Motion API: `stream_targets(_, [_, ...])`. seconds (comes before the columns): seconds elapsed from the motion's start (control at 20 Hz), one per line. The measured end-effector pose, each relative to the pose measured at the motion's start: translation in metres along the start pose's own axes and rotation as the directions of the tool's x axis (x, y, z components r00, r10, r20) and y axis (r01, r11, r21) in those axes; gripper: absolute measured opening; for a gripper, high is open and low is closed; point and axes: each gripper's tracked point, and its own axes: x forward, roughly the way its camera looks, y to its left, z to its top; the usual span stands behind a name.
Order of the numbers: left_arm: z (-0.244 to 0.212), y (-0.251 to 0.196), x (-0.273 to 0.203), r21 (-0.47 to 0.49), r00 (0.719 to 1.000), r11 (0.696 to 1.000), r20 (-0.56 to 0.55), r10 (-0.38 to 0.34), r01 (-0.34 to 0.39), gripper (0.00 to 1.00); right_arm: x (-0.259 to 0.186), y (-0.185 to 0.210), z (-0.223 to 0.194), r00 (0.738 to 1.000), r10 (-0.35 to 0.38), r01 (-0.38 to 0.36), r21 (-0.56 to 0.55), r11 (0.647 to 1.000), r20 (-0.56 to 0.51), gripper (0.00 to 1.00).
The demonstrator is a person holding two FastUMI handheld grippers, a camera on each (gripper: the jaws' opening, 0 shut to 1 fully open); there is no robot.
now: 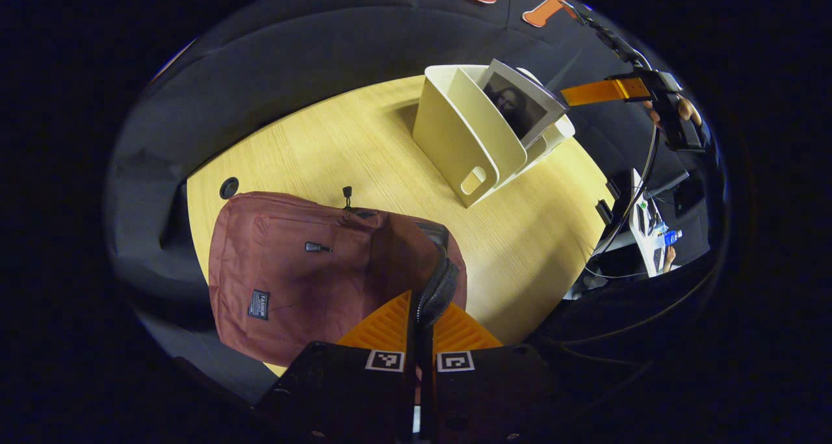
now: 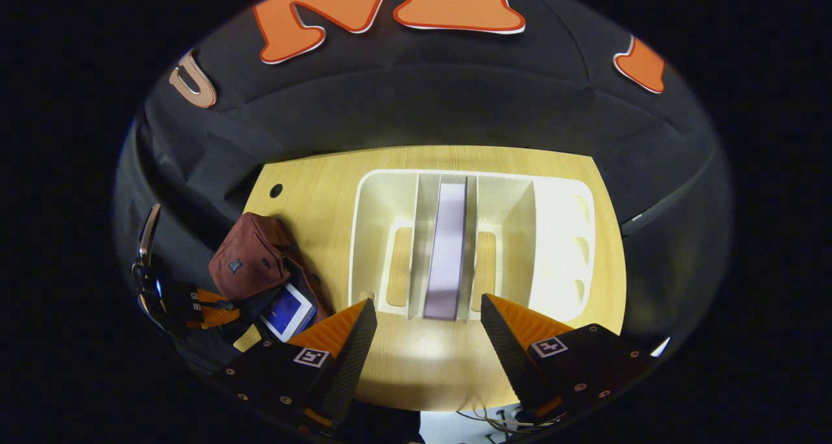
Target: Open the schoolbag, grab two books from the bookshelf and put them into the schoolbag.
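Standing upright in the middle slot of the cream shelf [image 2: 559, 236], the book [image 2: 447, 249] looks thin, light and stiff, so I judge I should pinch its near edge. My right gripper [image 2: 426, 330] hangs spread wide just before it. My left gripper [image 1: 421, 324] is clamped on the soft bag's [image 1: 286, 268] handle [image 1: 437, 288], on the table [image 1: 364, 151].

Right gripper [image 2: 422, 327]: black housing blocks, square fiducial tags, small screws, ribbed wedge fingers [image 2: 351, 340]. Left gripper [image 1: 419, 317]: same black blocks, twin tags.

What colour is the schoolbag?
The schoolbag is dull reddish-brown; the left gripper view shows it best.
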Motion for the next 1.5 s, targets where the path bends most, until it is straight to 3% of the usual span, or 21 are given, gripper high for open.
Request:
stream_targets(0.25, [0.0,0.003,0.005,-0.048,1.0,0.999,-0.003,0.009,-0.009,0.05,0.036,-0.007,0.019,0.996,0.03,-0.025,0.057,0.998,-0.088,0.93])
stream_targets(0.5, [-0.003,0.001,0.006,-0.078,1.0,0.997,-0.011,0.023,-0.024,0.04,0.078,-0.012,0.022,0.988,0.013,-0.005,0.049,0.999,-0.155,0.68])
stream_targets(0.55, [-0.002,0.001,0.006,-0.083,1.0,0.996,-0.01,0.027,-0.028,0.04,0.083,-0.014,0.021,0.986,0.005,0.003,0.05,0.999,-0.168,0.52])
stream_targets(0.6, [-0.004,0.001,0.005,-0.09,1.0,0.996,-0.011,0.029,-0.03,0.04,0.087,-0.016,0.022,0.985,-0.003,0.012,0.051,0.999,-0.175,0.55])
stream_targets(0.7, [-0.005,0.0,0.005,-0.095,0.999,0.995,-0.013,0.034,-0.035,0.04,0.09,-0.019,0.023,0.983,-0.017,0.027,0.053,0.998,-0.185,0.44])
stream_targets(0.8, [-0.005,0.001,0.004,-0.099,0.999,0.994,-0.015,0.041,-0.042,0.04,0.089,-0.024,0.023,0.982,-0.011,0.025,0.07,0.997,-0.188,0.4])
stream_targets(1.15, [-0.003,0.001,0.003,-0.103,0.999,0.993,-0.008,0.051,-0.051,0.04,0.058,-0.038,0.027,0.987,-0.022,0.04,0.11,0.993,-0.156,0.36])
stream_targets(1.5, [-0.005,-0.001,0.003,-0.1,0.999,0.994,0.019,0.038,-0.036,0.04,-0.021,-0.037,0.032,0.998,-0.02,0.025,0.099,0.995,-0.054,0.36])
